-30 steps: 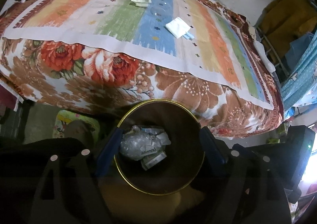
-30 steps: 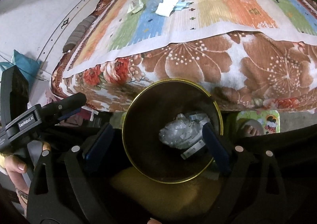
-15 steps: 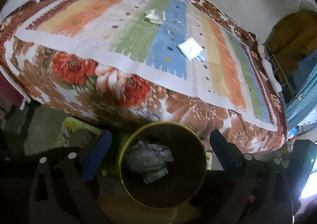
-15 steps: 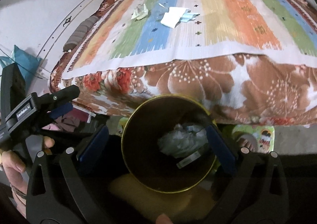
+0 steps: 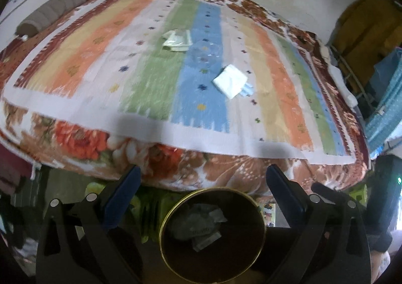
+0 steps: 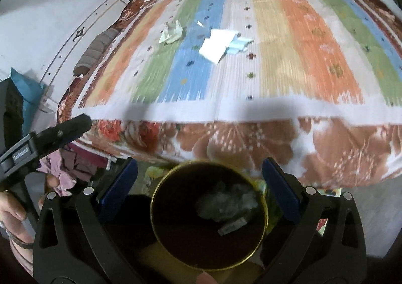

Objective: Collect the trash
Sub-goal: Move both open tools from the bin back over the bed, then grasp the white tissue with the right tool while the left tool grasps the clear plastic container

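Both grippers, left gripper point(image 5: 201, 183) and right gripper point(image 6: 199, 173), gape empty above the bin point(image 5: 176, 208); blur risks misjudging the tissue point(image 5: 230, 80) mid-frame.

Both tongs point(image 5: 201, 178) point(image 6: 199, 171) opened wider & lifted off bin point(image 5: 165, 218) (nothing between)

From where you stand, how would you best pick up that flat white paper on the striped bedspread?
The white paper lies flat, so pinch a raised edge from above, probably its near corner, which seems to lift off the bedspread. Avoid the far side, where it overlaps a pale blue scrap.
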### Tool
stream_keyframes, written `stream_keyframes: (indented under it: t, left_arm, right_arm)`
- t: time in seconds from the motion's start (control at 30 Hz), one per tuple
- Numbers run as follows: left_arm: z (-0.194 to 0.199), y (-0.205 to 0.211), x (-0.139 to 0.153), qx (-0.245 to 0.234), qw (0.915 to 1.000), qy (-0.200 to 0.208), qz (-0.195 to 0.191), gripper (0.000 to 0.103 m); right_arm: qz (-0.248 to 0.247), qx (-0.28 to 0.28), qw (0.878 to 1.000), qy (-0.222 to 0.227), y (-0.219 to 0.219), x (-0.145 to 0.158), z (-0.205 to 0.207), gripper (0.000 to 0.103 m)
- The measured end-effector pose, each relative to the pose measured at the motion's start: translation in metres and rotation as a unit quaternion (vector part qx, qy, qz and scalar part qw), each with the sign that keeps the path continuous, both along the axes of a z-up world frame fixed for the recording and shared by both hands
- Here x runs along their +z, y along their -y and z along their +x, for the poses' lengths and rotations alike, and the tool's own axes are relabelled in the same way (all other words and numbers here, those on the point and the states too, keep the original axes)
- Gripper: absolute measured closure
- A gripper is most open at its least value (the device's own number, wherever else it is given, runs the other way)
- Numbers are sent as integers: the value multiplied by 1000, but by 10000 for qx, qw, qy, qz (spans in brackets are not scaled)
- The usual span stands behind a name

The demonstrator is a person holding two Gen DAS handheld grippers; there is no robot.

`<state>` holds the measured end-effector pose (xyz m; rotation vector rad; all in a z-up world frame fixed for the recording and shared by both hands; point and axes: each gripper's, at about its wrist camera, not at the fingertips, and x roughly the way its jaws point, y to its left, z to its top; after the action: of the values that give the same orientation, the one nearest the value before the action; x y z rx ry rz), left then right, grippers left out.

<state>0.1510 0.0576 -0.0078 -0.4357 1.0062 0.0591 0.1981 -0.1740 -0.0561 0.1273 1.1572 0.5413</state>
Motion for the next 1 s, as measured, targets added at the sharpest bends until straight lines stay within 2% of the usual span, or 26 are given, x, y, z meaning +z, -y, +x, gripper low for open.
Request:
stream_keyframes:
  t: [0.17, 0.3, 0.43, 0.6, 0.83, 1.0]
  left_arm:
    - [28, -2, 12, -100, 9992, 124, 373, 6]
    - [44, -10, 15, 25, 9984, 205, 532, 6]
    - [59, -15, 19, 7, 9981, 320, 522, 6]
    - [80, -22, 20, -18, 9965, 450, 704, 6]
    - [107, -31, 16, -144, 9924, 629, 1045, 6]
    - [126, -30, 14, -509, 9874, 780, 1280, 6]
  right_arm:
    - [-242, -45, 9995, 200, -9, 8, 33, 9]
    - [-310, -57, 9989, 343, -10, 10, 51, 9]
    - [-350, -69, 9985, 404, -15, 11, 69, 9]
    - [-451, -45, 9971, 615, -24, 14, 86, 9]
    - [-461, -80, 9964, 712, -29, 10, 109, 9]
    - [-404, -127, 9967, 686, -33, 4, 124, 9]
